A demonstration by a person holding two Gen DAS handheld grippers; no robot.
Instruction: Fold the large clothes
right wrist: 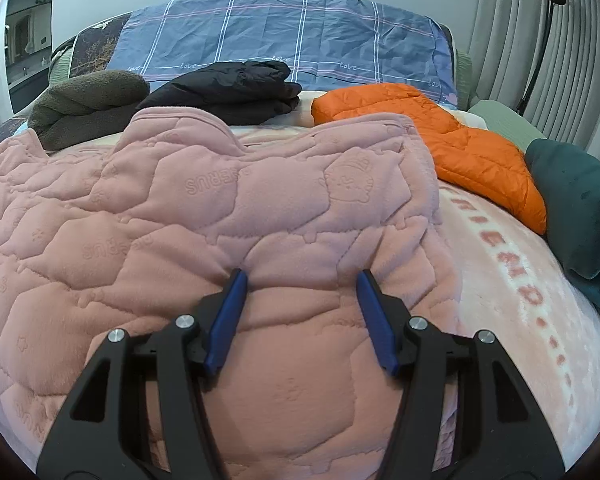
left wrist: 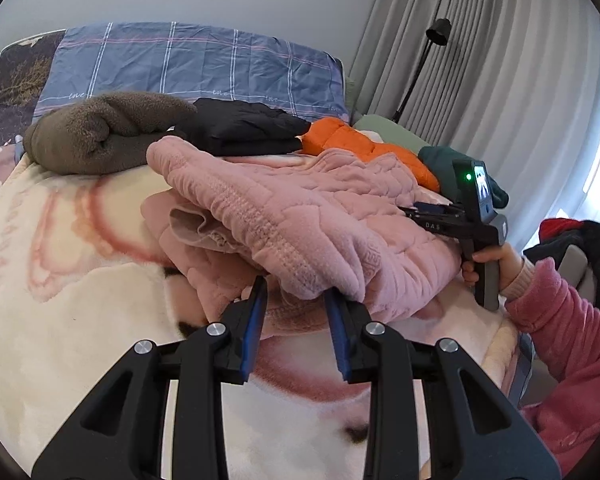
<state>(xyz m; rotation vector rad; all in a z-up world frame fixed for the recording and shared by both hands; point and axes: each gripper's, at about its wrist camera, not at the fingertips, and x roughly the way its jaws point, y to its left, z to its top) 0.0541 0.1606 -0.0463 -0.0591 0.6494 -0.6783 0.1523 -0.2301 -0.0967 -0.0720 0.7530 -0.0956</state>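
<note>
Left wrist view: a bed covered by a cream blanket (left wrist: 60, 280) with pink patterns. A pink quilted fleece garment (left wrist: 300, 216) lies bunched and partly folded in the middle of it. The left gripper (left wrist: 296, 292) points at the garment's near edge, its blue pads slightly apart with nothing pinched between them; a fold of fleece droops just over the tips. Behind lie a brown fleece bundle (left wrist: 100, 136), a folded black jacket (left wrist: 244, 128) and an orange puffer jacket (left wrist: 360, 144). A blue checked pillow (left wrist: 188, 64) leans on a grey wall. Grey curtains (left wrist: 500, 60) and a black floor lamp (left wrist: 438, 32) stand at right. A hand (left wrist: 496, 264) in a pink sleeve holds the right gripper's handle against the garment's far side.

Right wrist view: the right gripper (right wrist: 300, 276) rests on the pink garment, spread wide below, its pads well apart and clamping nothing. A dark teal garment (right wrist: 572, 200) sits beside the orange jacket at right.
</note>
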